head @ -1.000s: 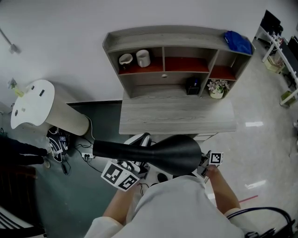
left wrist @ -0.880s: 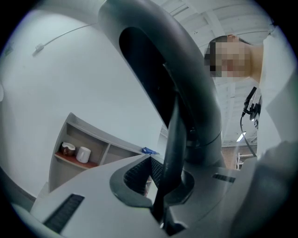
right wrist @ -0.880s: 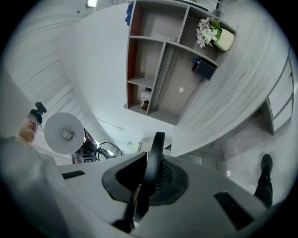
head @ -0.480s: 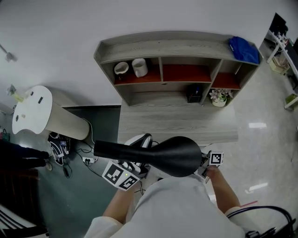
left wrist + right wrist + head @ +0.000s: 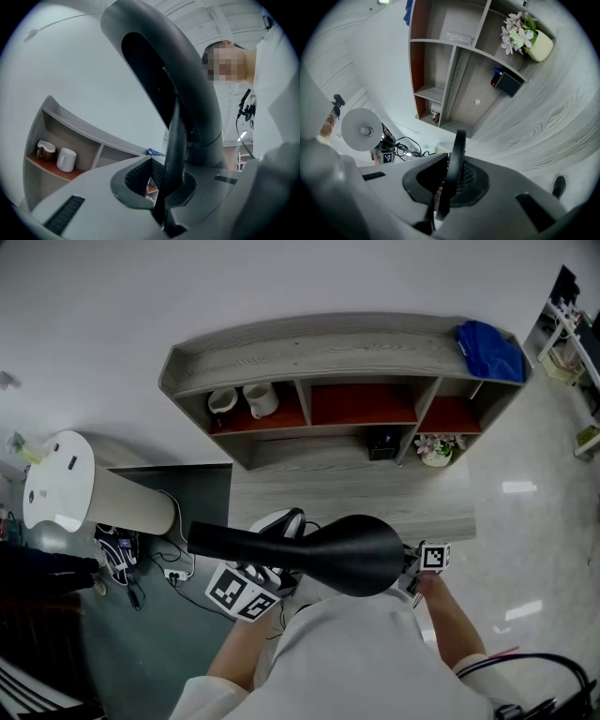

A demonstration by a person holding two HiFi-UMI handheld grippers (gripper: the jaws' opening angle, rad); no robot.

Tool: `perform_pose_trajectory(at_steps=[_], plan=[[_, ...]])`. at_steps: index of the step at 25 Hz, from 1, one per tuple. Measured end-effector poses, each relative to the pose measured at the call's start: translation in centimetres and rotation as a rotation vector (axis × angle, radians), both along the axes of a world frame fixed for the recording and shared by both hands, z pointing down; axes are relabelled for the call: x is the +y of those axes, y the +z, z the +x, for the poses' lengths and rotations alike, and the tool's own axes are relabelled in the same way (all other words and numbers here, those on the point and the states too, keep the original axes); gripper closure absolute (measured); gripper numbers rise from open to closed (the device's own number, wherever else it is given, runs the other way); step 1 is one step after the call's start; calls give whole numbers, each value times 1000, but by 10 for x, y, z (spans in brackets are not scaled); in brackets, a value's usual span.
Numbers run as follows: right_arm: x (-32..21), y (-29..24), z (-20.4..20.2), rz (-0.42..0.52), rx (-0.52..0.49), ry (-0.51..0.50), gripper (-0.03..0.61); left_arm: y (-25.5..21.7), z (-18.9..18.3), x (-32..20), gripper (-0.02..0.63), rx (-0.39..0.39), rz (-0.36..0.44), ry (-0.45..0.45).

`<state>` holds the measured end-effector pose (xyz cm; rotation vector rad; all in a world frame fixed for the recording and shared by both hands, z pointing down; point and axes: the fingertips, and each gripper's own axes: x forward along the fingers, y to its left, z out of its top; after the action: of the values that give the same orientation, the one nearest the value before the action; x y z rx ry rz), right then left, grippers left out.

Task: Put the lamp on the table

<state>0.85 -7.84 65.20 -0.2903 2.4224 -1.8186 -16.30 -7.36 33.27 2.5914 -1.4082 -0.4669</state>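
A black lamp (image 5: 347, 554) with a round body and a long tapering neck lies level in front of me, held from both ends. My left gripper (image 5: 267, 576) sits under the neck, shut on a thin black edge of the lamp (image 5: 174, 150). My right gripper (image 5: 417, 568) is at the round end, shut on a thin black rim (image 5: 457, 154). The grey wooden table (image 5: 328, 493) lies just beyond the lamp, its top bare at the front. In the right gripper view the table (image 5: 543, 117) fills the right side.
A hutch shelf (image 5: 337, 338) stands on the table's back. It holds two mugs (image 5: 261, 399), a black box (image 5: 382, 442), a flower pot (image 5: 435, 448) and a blue cloth (image 5: 487, 348). A white-topped cylinder (image 5: 75, 488) and cables (image 5: 122, 545) are on the floor at the left.
The table and shelf have grown wider and shifted left in the head view. The lamp stays level in both grippers, in the same place before me.
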Motion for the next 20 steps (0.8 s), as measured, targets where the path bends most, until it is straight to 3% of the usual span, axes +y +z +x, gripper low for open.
perform_pose_trajectory(at_steps=[10, 17, 20], plan=[[-43, 34, 35, -16, 127, 55, 558, 19, 28, -66, 606, -23, -13, 80], [-60, 48, 40, -57, 87, 205, 558, 37, 36, -107, 604, -37, -26, 188], [-62, 64, 47, -68, 131, 277, 558, 48, 41, -122, 604, -55, -37, 245]])
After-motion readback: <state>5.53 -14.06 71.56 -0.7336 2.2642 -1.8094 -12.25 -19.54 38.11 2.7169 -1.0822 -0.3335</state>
